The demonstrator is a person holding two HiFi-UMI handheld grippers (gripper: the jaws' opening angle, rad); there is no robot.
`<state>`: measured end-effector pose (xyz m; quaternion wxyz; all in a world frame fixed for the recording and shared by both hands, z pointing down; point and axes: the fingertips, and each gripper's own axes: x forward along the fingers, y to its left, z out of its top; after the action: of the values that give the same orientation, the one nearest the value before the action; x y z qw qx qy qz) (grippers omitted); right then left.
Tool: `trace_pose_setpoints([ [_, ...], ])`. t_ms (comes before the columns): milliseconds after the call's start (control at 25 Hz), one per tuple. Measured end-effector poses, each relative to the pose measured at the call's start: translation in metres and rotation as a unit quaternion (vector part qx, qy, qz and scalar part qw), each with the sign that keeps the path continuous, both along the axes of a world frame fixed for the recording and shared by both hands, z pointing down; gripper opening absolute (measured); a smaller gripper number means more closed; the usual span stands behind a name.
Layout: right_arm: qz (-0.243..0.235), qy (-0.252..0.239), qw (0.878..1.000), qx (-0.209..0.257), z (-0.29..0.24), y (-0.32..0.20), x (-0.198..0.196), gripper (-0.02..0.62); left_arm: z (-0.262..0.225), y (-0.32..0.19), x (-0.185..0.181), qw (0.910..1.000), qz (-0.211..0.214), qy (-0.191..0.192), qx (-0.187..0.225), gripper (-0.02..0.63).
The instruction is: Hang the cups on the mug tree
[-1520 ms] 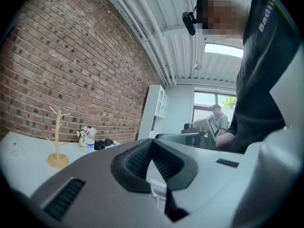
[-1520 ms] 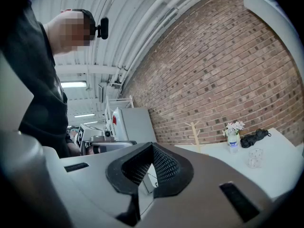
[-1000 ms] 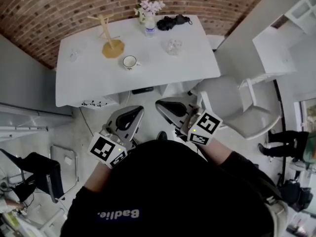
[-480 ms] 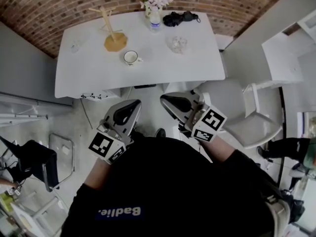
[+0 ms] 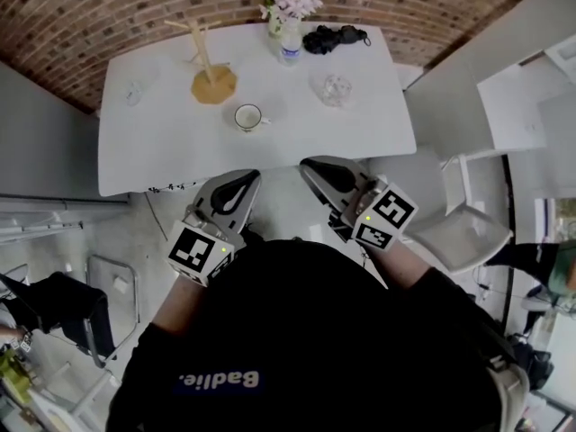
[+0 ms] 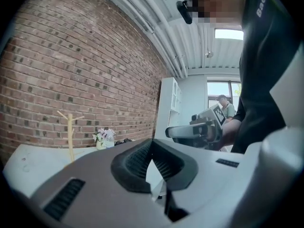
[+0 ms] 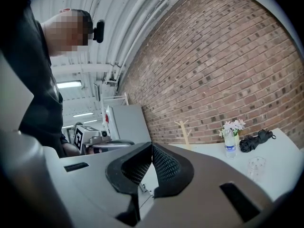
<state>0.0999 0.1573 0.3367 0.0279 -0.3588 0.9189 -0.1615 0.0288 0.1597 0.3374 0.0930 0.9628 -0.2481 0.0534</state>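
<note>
A wooden mug tree (image 5: 208,59) stands on a round base at the back left of the white table (image 5: 162,151). In front of it sits a white cup (image 5: 247,116) with a dark rim, and a clear glass cup (image 5: 336,89) is to the right. Another small glass (image 5: 133,91) stands at the far left. My left gripper (image 5: 240,181) and right gripper (image 5: 316,168) are side by side just short of the table's near edge, both shut and empty. In the gripper views the tree (image 6: 70,132) (image 7: 185,129) shows far beyond the shut jaws.
A vase of flowers (image 5: 290,9), a water bottle (image 5: 289,49) and a black bundle (image 5: 335,36) stand along the table's back edge by the brick wall. A white chair (image 5: 459,228) is at the right, a dark chair (image 5: 76,309) at the lower left.
Both grippers have moved forward to the table's near edge, staying shut. The table and its things now lie closer in the head view.
</note>
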Motion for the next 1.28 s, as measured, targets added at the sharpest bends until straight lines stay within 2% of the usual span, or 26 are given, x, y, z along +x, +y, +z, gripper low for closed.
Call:
trace_pose_setpoints([
  [440,0.066,0.033,0.997,-0.019,0.010,-0.075,-0.035,0.029,0.033,-0.083,-0.025,0.9957,0.065,-0.058,0.032,-0.005],
  [640,0.089,0.046,0.995,-0.024,0.018,-0.090,-0.036,0.029,0.071,-0.102,-0.027,0.9870,0.104,-0.117,0.035,-0.005],
  [800,0.101,0.044,0.993,-0.033,0.025,-0.096,-0.028,0.029,0.103,-0.114,-0.022,0.9780,0.120,-0.168,0.032,-0.004],
  [960,0.098,0.038,0.994,-0.041,0.034,-0.102,-0.013,0.029,0.140,-0.124,-0.008,0.9622,0.144,-0.226,0.048,-0.003],
  [1080,0.086,0.038,0.995,-0.046,0.042,-0.106,-0.003,0.029,0.167,-0.134,0.001,0.9447,0.157,-0.281,0.062,0.002],
  [1280,0.070,0.035,0.996,-0.052,0.048,-0.113,0.017,0.029,0.212,-0.147,0.009,0.9116,0.177,-0.367,0.055,0.063],
])
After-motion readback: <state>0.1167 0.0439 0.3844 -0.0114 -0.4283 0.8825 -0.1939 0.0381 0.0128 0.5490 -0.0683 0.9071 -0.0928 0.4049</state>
